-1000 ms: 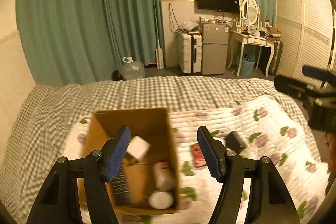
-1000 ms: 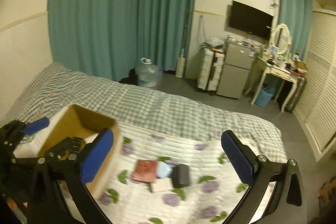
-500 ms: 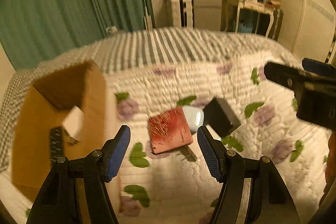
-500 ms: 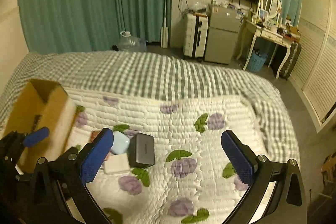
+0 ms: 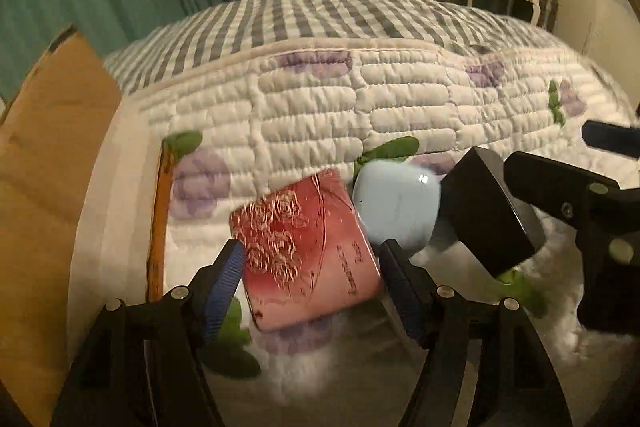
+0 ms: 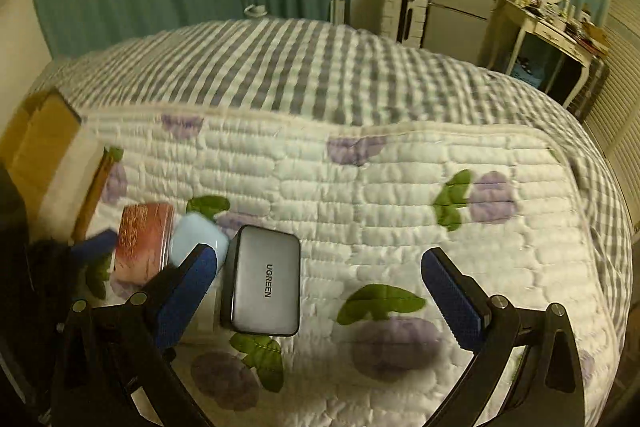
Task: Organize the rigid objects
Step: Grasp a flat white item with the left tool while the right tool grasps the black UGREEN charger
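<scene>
Left gripper [image 5: 310, 285] angles down at the quilt [image 5: 360, 115], fingers spread, the red tin [image 5: 306, 253] lying flat between their tips, untouched. Right gripper [image 6: 320, 291] hovers low, fingers spread wide; the charger [image 6: 262, 285] lies just inside its left finger. A blue case [image 5: 396, 207] sits between tin and charger; the box [image 5: 44, 187] stands left.

Cardboard box [image 5: 44, 187] cut off at left; contents hidden.

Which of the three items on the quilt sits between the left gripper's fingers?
The red embossed case; the light-blue case and black charger lie farther right.
</scene>
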A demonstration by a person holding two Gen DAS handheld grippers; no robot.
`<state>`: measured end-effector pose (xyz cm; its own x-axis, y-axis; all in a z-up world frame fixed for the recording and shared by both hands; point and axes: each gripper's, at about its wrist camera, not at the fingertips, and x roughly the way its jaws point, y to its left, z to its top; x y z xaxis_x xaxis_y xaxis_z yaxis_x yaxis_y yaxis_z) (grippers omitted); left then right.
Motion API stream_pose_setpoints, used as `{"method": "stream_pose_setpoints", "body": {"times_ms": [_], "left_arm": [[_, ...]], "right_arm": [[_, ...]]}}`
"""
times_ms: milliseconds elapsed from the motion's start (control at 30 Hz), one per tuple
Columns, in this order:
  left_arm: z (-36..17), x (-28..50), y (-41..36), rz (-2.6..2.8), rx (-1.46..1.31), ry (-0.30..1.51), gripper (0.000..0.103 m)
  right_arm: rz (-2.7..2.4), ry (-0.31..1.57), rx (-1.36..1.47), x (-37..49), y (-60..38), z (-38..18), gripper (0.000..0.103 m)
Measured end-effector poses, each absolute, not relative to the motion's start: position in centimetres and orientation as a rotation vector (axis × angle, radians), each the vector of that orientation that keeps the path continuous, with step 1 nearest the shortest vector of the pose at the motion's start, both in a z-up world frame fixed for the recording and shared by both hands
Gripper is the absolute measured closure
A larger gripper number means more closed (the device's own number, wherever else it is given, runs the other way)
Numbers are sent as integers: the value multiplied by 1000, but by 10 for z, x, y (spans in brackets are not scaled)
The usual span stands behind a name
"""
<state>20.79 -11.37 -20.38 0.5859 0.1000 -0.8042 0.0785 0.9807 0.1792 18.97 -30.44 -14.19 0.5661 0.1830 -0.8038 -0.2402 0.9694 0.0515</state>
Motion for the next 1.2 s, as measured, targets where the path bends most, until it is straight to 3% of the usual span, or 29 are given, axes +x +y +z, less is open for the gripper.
{"method": "stream_pose_setpoints", "body": {"times_ms": [167,267,467,500,533,833,1100,1200], "left_arm": [[-212,208,-118,35,257,913,29],[-209,206,-112,-5,237,917,29],[-200,195,-109,-46,195,955,29],[-197,192,-106,-49,177,960,29],[-194,189,-105,-52,162,966,29],[-179,156,-130,-176,212,971,29],[-202,166,-172,-231,281,1000,33],[-205,173,-175,-234,286,983,41]], "right_arm": [[259,983,-87,194,-297,-156,0],[279,1029,-102,198,-292,-167,8],[397,1105,-70,197,-282,-181,45],[419,1106,-67,195,-280,-181,58],[434,1105,-61,192,-279,-178,61],[346,1049,-37,181,-315,-158,61],[276,1034,28,173,-358,-147,61],[278,1040,48,174,-368,-149,61]]}}
